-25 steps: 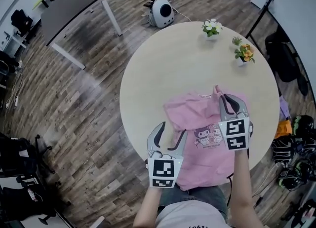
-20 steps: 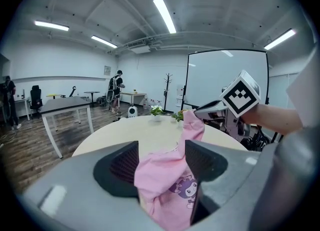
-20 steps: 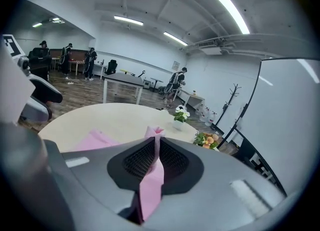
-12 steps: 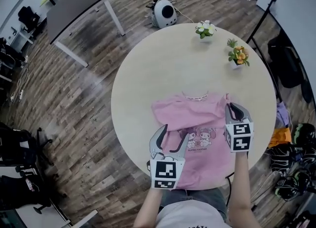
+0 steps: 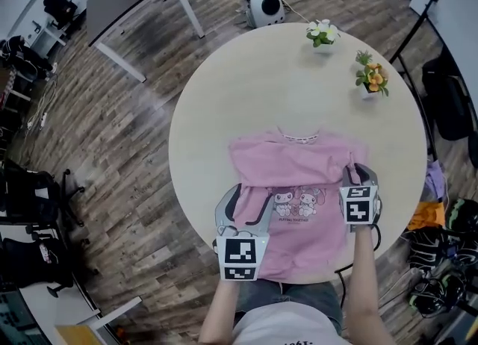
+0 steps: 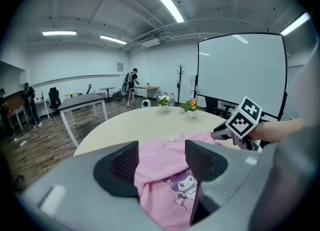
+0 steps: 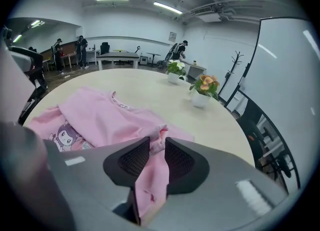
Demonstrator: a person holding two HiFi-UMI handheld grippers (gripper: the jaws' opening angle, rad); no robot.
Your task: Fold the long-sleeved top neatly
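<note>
Pink top spread on the round table, a gripper at each of its sides.

We see the top (image 5: 299,179) lying front up on the near half of the table (image 5: 224,104), collar away from us, cartoon print showing and hem reaching the near rim. Our left gripper (image 5: 254,191) is at the top's left edge with its jaws wide apart; pink cloth shows in the gap, but the pads do not press it. Our right gripper (image 5: 360,170) is at the right edge, pointing down. Its jaws have just been opening and now stand narrowly apart, with the sleeve cuff (image 7: 156,137) loose between them. Two small flower pots (image 5: 323,35) stand well apart from the top, at the far rim.
</note>
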